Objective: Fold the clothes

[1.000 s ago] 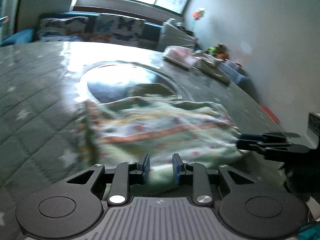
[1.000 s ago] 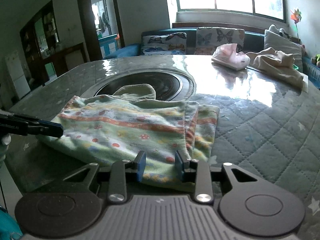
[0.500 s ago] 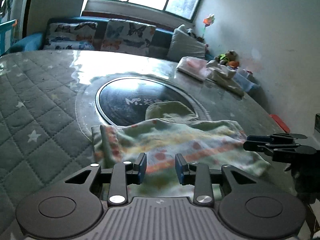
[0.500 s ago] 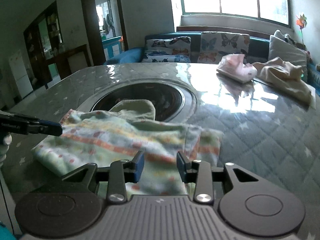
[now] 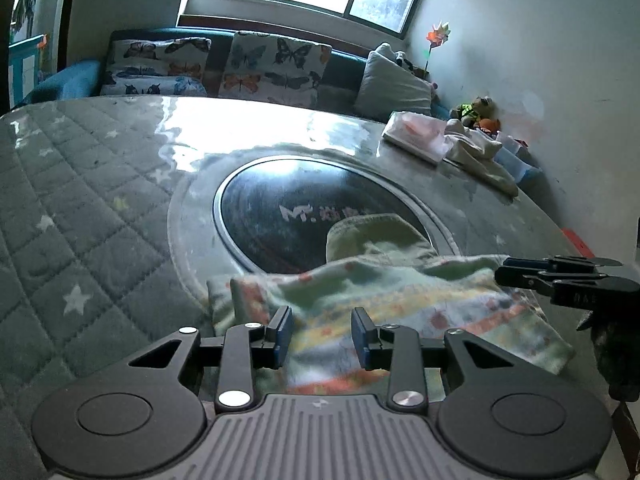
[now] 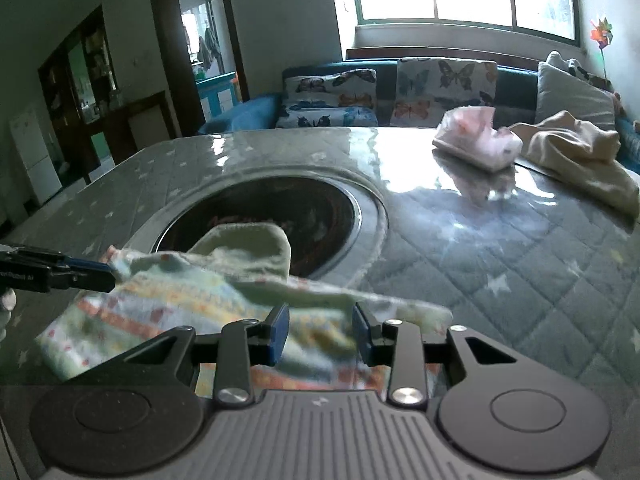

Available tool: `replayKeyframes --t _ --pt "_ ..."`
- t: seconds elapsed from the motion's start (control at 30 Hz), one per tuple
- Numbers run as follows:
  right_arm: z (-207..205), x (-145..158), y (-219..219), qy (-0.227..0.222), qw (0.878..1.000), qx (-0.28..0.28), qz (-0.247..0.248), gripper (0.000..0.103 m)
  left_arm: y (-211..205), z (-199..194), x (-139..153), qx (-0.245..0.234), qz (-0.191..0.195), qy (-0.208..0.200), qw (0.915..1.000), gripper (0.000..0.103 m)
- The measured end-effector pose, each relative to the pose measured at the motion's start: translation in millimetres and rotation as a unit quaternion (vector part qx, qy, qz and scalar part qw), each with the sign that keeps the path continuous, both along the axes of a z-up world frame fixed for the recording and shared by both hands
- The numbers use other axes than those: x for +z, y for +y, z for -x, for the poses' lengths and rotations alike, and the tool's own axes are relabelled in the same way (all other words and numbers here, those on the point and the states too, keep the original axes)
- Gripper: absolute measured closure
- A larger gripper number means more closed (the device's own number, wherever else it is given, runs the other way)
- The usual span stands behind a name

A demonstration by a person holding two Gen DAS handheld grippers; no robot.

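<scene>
Sunlit living room, quilted star-print table (image 5: 80, 216): a striped patterned garment (image 5: 400, 304) lies at its near edge, both the left gripper (image 5: 321, 335) and right gripper (image 6: 320, 334) narrowly parted, seemingly empty, so pinch matching corners and lift evenly.

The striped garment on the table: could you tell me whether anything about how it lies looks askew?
Yes. The garment is rumpled, and a pale green flap sticks out past its far edge over the dark round inset in the table, so the fold is not neat.
</scene>
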State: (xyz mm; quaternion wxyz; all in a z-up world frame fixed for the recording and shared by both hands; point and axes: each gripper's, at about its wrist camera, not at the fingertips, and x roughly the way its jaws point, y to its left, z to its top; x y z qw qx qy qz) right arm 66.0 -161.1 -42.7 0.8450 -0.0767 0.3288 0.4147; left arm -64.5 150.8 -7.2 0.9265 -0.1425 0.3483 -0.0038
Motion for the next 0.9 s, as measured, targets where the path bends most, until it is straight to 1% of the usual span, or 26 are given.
replayKeyframes --t 0.13,0.27,0.4,0.47,0.57,0.67,0.7,0.77,0.83,0.9 --pt "-12 -9 9 0.005 1.0 0.001 0.008 0.069 7 -13 -4 0.012 -0.004 0.006 0.9999 0.068" --pt "-15 -10 10 0.008 1.0 -0.004 0.005 0.069 20 -16 -10 0.021 0.016 0.01 0.9996 0.069" --pt "-12 -5 17 -0.012 1.0 0.0 0.015 0.068 15 -15 -5 0.019 0.003 0.004 0.9998 0.068" --pt "-14 -8 20 -0.01 1.0 -0.001 0.022 0.068 15 -17 -5 0.022 -0.003 0.004 0.9997 0.068" --pt "-16 -10 23 -0.011 1.0 -0.002 0.027 0.068 21 -17 -7 0.028 0.01 0.005 0.9995 0.068" --pt "-13 -6 28 -0.02 0.999 0.001 0.028 0.068 20 -17 -5 0.026 0.006 0.005 0.9996 0.068" --pt "-12 -4 31 -0.024 0.999 0.005 0.027 0.067 18 -19 -5 0.025 0.006 0.004 0.9997 0.067" --pt "-11 -4 38 -0.022 0.999 0.014 0.023 0.058 16 -21 -4 0.022 0.004 0.003 0.9997 0.066" --pt "-11 -8 46 -0.018 0.999 0.02 0.025 0.058 15 -24 -4 0.022 0.002 0.005 0.9998 0.066" --pt "-11 -15 53 -0.019 0.999 0.026 0.038 0.058 13 -27 -5 0.023 -0.01 0.007 0.9997 0.066"
